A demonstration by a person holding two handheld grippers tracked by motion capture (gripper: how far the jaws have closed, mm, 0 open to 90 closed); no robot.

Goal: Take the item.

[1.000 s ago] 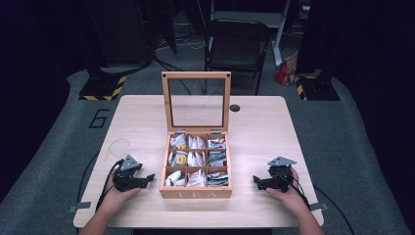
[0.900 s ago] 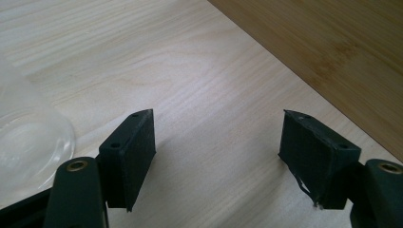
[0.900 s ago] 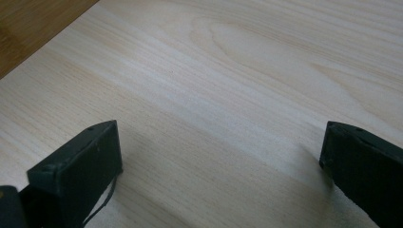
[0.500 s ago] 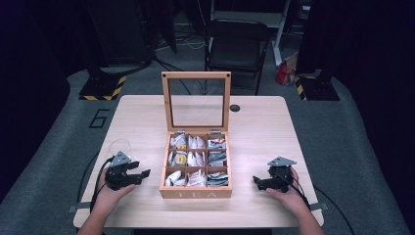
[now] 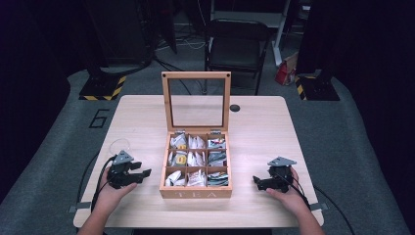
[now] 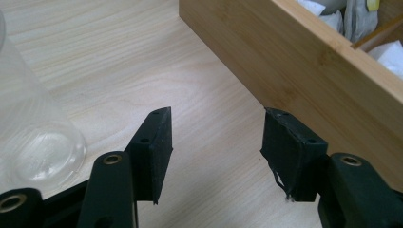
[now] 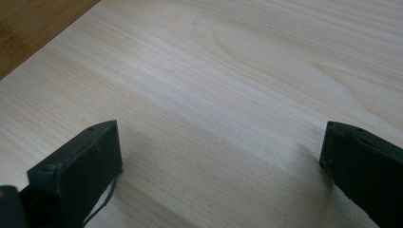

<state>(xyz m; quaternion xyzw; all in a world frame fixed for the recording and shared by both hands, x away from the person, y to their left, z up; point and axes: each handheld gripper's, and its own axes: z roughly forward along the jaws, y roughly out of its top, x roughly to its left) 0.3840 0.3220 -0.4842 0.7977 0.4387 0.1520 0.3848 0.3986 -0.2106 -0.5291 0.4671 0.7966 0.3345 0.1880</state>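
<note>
While we hold a gripper in each hand, the tea box [image 5: 195, 192] sits open between them on the table [image 5: 254, 127], its glass lid [image 5: 196, 101] standing upright and tea bags [image 5: 195, 157] filling its compartments. Our left gripper [image 5: 142, 175] sits just left of the box, pointing at its side wall; its jaws have just been closing, yet a clear gap with nothing in it remains. A clear cup [image 6: 33, 137] stands just beside that gripper. Our right gripper [image 5: 258, 182] rests right of the box, apart from it, jaws wide over bare wood.
</note>
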